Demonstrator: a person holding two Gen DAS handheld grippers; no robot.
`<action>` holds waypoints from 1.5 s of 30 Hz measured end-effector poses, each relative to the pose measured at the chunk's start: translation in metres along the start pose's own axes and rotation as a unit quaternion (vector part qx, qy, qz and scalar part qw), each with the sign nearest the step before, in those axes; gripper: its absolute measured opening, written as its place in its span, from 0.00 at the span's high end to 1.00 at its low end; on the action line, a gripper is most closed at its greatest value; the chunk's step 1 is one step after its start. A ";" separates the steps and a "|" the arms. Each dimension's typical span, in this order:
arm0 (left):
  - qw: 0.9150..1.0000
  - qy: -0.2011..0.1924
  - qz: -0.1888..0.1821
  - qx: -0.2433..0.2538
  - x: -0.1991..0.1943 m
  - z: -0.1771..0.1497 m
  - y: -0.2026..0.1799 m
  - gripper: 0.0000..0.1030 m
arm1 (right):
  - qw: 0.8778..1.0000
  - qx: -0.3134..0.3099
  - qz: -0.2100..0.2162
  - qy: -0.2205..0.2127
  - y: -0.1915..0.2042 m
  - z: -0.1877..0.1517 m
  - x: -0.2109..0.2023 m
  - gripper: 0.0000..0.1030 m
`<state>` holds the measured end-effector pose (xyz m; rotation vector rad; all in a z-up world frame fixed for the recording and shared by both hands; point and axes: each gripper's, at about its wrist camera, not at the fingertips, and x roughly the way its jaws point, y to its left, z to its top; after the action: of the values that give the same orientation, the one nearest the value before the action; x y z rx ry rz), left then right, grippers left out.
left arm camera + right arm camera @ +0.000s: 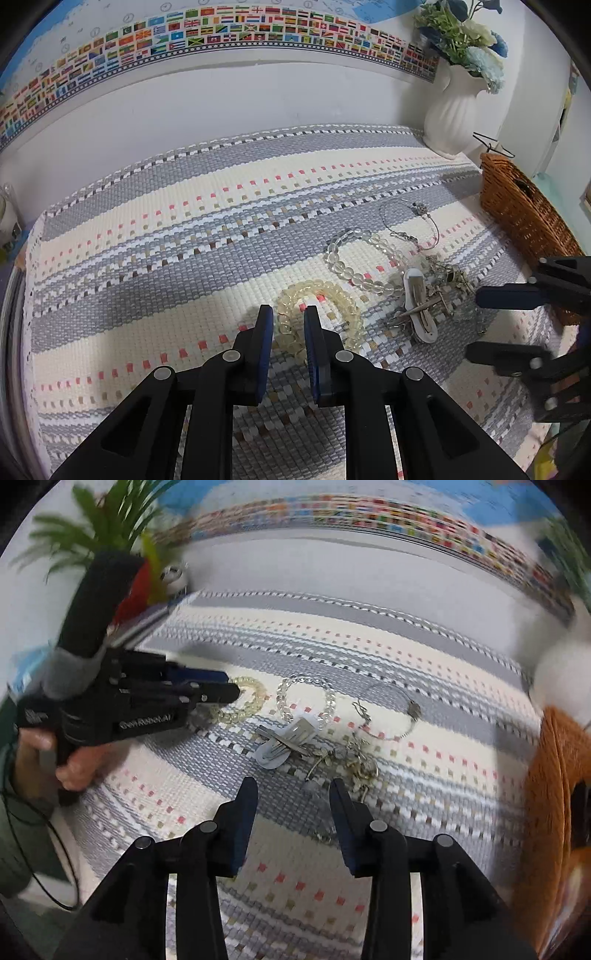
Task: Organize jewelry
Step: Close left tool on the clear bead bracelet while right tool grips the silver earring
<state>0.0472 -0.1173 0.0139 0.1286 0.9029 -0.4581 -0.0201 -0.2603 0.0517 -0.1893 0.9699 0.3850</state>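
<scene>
**Desk:** What lies on the worktop?

**Photographer:** A coarse woven mat (155,236) in grey, cream and white bands with pink and tan flecks covers the worktop. On it, toward the right edge, sits the jewelry: a yellow bead bracelet (325,291) of cloudy round beads, a clear bead bracelet (364,258) of glassy ones, a thin wire bangle (408,221) carrying a small charm, a white hair clip (419,306) with metal prongs, and a tangle of metal chain pieces (448,280).

**Desk:** And the claws?

**Photographer:** The left claw (289,317) has its blue-padded jaws parted narrowly, straddling the near-left arc of the yellow bead bracelet; whether the pads actually touch the beads cannot be told. The right claw (293,794) stands wide open, holding nothing, just short of the chain tangle.

**Desk:** Orientation?

**Photographer:** The hair clip's long axis runs from the near edge toward the back wall, slightly tilted. The bracelets lie flat as loops.

**Desk:** Surroundings?

**Photographer:** A wicker basket (524,218) occupies the right edge; a ribbed white vase (452,110) with blue and white flowers fills the far right corner.
</scene>
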 end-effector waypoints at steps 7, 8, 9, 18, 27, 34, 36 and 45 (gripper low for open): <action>1.000 0.000 0.002 0.002 0.000 0.000 0.000 0.84 | 1.000 -0.026 -0.011 0.009 0.000 0.005 0.019 0.61; 1.000 0.000 0.002 0.001 0.000 0.000 -0.001 0.84 | 0.999 -0.031 -0.011 0.007 0.002 0.005 0.020 0.64; 1.000 0.000 0.001 0.000 0.000 0.000 -0.001 0.83 | 0.999 -0.038 -0.009 0.006 0.005 0.004 0.020 0.68; 1.000 -0.001 0.007 0.015 0.001 -0.001 -0.006 0.72 | 0.999 -0.029 -0.037 -0.021 0.020 -0.009 0.000 0.90; 0.997 0.011 -0.042 -0.064 -0.002 0.005 0.034 0.71 | 0.998 0.026 -0.015 -0.048 -0.001 -0.020 -0.026 0.90; 1.000 0.022 -0.013 -0.018 0.004 0.010 0.009 0.71 | 0.998 0.032 0.007 -0.059 -0.008 -0.015 -0.023 0.90; 0.999 0.025 0.029 0.018 0.009 0.011 -0.006 0.80 | 0.997 0.034 0.008 -0.062 -0.009 -0.013 -0.025 0.90; 0.999 0.002 0.014 0.032 -0.008 0.017 -0.018 0.92 | 0.986 0.114 0.046 -0.116 -0.040 -0.002 -0.072 0.90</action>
<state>0.0471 -0.1359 0.0323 0.2006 0.8890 -0.4620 -0.0423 -0.3143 0.1096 0.1063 0.7866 0.3680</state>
